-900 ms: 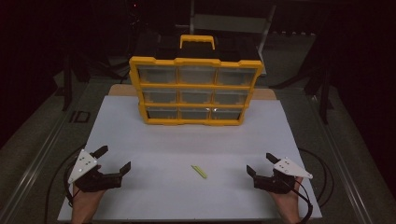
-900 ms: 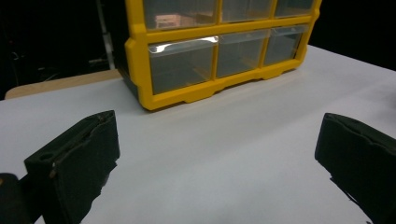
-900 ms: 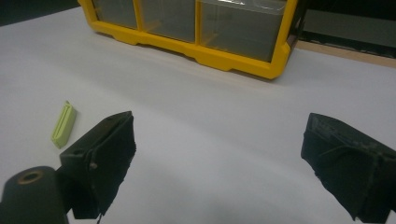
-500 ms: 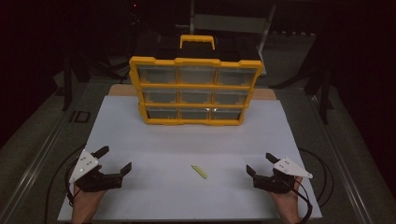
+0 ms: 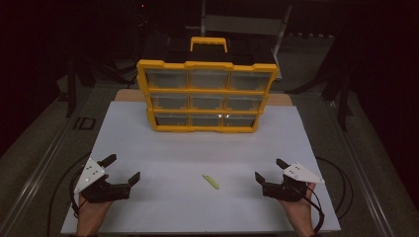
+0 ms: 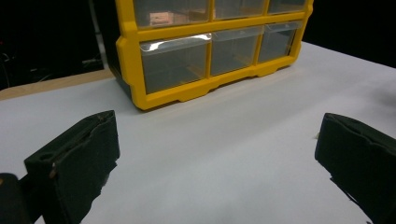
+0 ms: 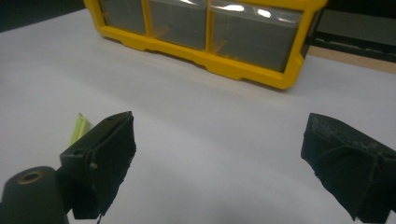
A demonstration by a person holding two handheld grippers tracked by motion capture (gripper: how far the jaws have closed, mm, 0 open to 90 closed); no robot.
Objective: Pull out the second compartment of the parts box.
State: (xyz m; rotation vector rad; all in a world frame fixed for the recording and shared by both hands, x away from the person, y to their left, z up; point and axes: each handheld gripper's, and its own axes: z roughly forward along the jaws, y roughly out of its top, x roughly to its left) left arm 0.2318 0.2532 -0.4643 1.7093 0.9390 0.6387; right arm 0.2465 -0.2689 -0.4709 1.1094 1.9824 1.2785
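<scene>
Compared with the high views taken shortly before, we find no change: both grippers, the small strip and the cabinet sit where they sat, and neither pair of jaws has altered its spread.

The left gripper (image 5: 120, 168) rests low over the white sheet (image 5: 197, 148) at about 8 o'clock of the sheet, its jaws wide apart with nothing between them; its own view (image 6: 217, 149) confirms bare sheet between the two black pads. The right gripper (image 5: 271, 171) rests at about 4 o'clock of the sheet, jaws likewise apart and empty, and its own view (image 7: 219, 154) shows the same bare gap.

The thing nearest the grippers is a small yellow-green strip (image 5: 211, 181). We see it lying flat on the sheet at roughly 6 o'clock, between the two grippers, nearer the right one and touching neither. It is thin, narrow and pale, with straight edges; finer detail is too small to tell. In the right gripper view one end of the strip (image 7: 79, 128) shows just beside the left-hand jaw, the rest being hidden behind it.

In the high view its long axis runs on a diagonal, from about 10 o'clock to about 4 o'clock. We cannot tell one end from the other.

The yellow drawer cabinet (image 5: 207, 94) stands upright at 12 o'clock of the sheet, well apart from the strip, three rows of three clear drawers facing the person, handle on top.
</scene>
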